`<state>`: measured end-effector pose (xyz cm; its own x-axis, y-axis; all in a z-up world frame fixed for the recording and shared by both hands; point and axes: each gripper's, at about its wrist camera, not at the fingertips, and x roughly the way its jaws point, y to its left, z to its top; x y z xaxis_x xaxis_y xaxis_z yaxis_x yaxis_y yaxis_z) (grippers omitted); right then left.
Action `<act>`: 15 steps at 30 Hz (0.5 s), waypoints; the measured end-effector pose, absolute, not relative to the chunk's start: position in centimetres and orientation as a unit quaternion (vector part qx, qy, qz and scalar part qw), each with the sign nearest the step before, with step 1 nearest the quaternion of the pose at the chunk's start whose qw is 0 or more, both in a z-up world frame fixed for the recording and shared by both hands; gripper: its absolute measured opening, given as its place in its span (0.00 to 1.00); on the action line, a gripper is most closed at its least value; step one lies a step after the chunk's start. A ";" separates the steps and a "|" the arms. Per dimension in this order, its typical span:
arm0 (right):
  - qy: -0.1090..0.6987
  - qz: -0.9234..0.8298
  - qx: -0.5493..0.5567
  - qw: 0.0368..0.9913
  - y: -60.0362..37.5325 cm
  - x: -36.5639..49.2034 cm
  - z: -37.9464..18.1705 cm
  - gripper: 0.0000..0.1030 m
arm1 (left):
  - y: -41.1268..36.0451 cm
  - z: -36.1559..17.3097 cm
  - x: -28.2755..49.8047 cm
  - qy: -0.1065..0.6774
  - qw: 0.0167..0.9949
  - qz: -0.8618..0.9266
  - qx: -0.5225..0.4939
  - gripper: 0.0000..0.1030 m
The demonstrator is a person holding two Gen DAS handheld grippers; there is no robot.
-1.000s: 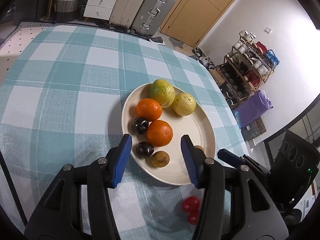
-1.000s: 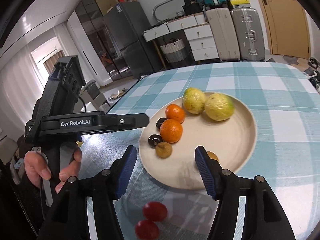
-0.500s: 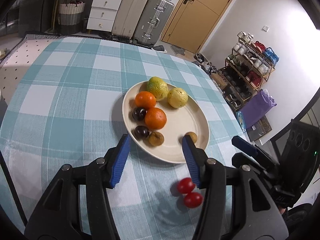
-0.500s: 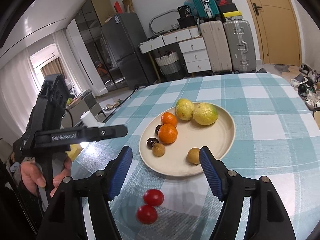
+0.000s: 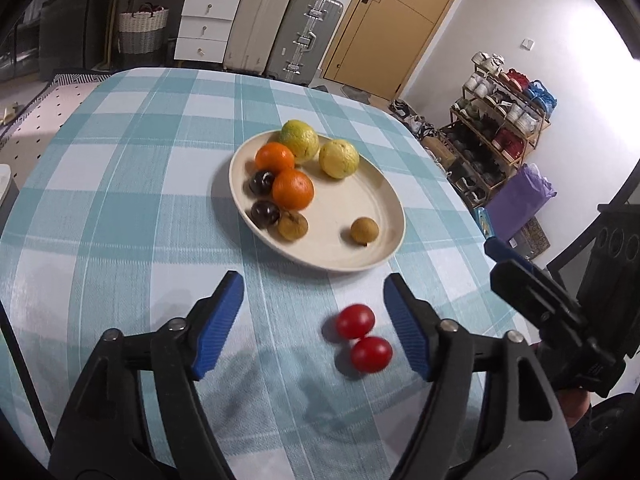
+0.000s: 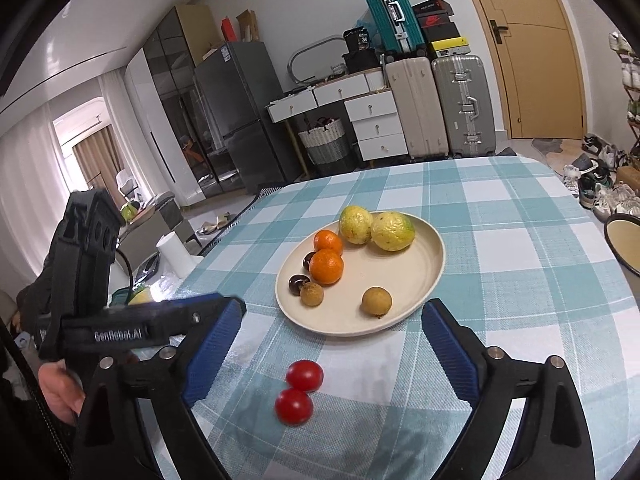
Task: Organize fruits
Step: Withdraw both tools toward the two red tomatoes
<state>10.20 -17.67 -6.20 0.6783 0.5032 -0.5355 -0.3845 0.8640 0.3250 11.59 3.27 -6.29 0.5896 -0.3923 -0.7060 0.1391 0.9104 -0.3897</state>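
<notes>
Here the plate (image 6: 424, 276) holds oranges, guavas, dark plums and longans; two cherry tomatoes (image 6: 304, 376) lie just before it. Left gripper (image 5: 316, 320) and right gripper (image 6: 332, 340) gape empty, unobstructed.

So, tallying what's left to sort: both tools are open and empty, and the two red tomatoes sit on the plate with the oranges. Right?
Not quite. The two red tomatoes lie on the tablecloth, off the plate, as the right wrist view shows. Both the left tool and right tool are open and empty.
</notes>
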 end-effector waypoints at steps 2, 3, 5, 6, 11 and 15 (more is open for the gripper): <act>0.315 0.241 0.093 0.913 -17.9 9.7 -6.1 0.94 | 3.0 -6.2 11.0 0.425 0.882 -0.145 -0.144 0.79; 0.314 0.240 0.093 0.914 -17.9 9.5 -6.0 0.95 | 2.8 -6.2 10.7 0.424 0.883 -0.144 -0.142 0.79; 0.311 0.239 0.093 0.915 -18.1 9.2 -5.9 0.96 | 2.6 -6.3 10.4 0.428 0.881 -0.146 -0.142 0.79; 0.311 0.238 0.093 0.915 -18.2 8.9 -5.9 0.96 | 2.5 -6.4 10.2 0.430 0.879 -0.146 -0.144 0.79; 0.305 0.233 0.095 0.918 -18.4 8.0 -6.0 0.98 | 1.9 -6.8 9.2 0.435 0.879 -0.136 -0.138 0.80; 0.298 0.229 0.094 0.922 -18.7 7.2 -6.0 0.99 | 1.3 -7.1 8.7 0.437 0.879 -0.138 -0.131 0.81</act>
<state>7.22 -18.66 -6.03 0.7172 0.4786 -0.5065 -0.3670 0.8773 0.3093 8.69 1.30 -7.07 0.5798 -0.3569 -0.7325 0.1286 0.9278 -0.3503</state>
